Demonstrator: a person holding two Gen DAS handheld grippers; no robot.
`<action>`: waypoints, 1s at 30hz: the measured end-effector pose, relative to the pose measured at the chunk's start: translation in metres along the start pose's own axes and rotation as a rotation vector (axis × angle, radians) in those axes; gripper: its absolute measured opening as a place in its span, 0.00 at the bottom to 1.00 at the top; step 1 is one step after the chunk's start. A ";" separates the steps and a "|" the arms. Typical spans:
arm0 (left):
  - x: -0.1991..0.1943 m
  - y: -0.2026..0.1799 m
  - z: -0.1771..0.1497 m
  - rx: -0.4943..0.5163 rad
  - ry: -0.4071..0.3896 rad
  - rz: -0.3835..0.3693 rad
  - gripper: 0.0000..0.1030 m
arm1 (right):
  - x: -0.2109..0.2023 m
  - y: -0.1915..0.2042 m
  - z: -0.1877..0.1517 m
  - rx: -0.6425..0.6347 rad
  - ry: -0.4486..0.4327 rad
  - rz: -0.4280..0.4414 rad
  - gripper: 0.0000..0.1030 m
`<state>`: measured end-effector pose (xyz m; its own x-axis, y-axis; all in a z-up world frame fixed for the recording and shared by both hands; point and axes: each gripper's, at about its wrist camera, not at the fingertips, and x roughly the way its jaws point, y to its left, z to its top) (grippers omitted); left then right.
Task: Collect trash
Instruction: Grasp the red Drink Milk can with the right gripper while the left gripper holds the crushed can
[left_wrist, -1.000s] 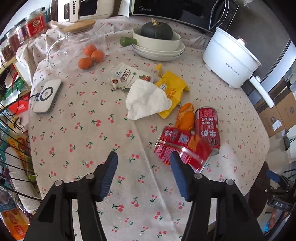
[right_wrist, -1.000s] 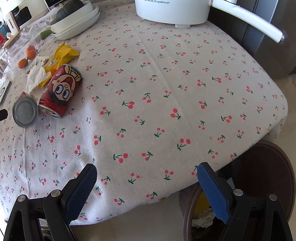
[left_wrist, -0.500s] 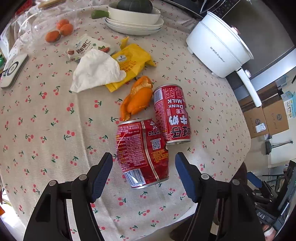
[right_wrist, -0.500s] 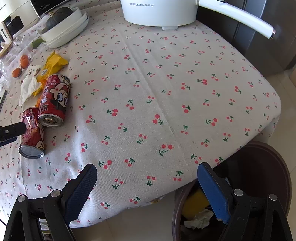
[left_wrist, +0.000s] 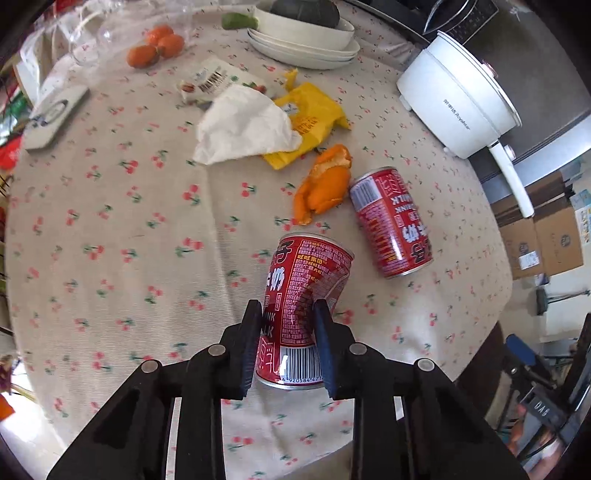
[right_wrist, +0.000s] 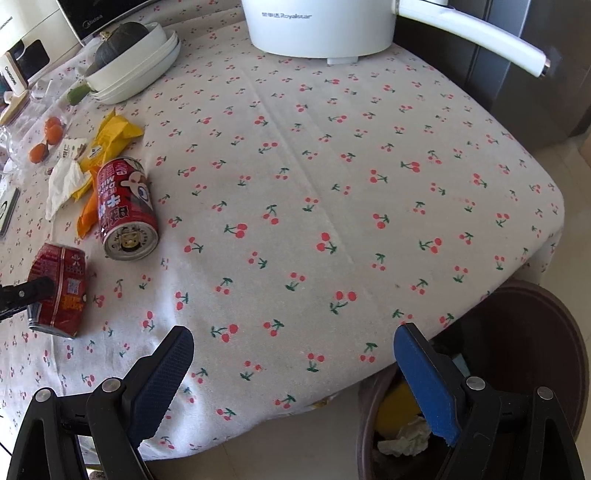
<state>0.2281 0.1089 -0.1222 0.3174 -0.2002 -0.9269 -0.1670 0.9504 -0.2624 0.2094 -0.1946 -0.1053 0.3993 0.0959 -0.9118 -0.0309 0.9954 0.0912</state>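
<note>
My left gripper is shut on a dented red drink can at the table's near edge; the can also shows in the right wrist view. A second red can lies beside it, with orange peel, a yellow wrapper, a white tissue and a snack packet beyond. My right gripper is open and empty over the table's front edge, above a brown trash bin that holds some trash.
A white electric pot with a long handle stands at the back right. Stacked bowls with a squash, a glass jar with small oranges and a white scale sit at the back. Cardboard boxes stand on the floor.
My left gripper has closed on the dented can, which was lying between the open jaws. The right gripper has stayed open near the bin.
</note>
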 end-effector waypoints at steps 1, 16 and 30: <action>-0.006 0.007 -0.003 0.011 -0.014 0.021 0.29 | 0.002 0.005 0.000 -0.004 0.002 0.003 0.89; -0.002 0.031 -0.017 0.103 0.018 0.040 0.49 | 0.017 0.037 -0.006 0.000 0.021 0.037 0.89; -0.034 0.051 -0.017 0.071 -0.065 0.037 0.32 | 0.040 0.091 0.035 -0.036 0.006 0.128 0.75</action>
<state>0.1930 0.1600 -0.1086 0.3723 -0.1510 -0.9158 -0.1140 0.9718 -0.2066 0.2544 -0.1009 -0.1199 0.3841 0.2217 -0.8963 -0.1138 0.9747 0.1924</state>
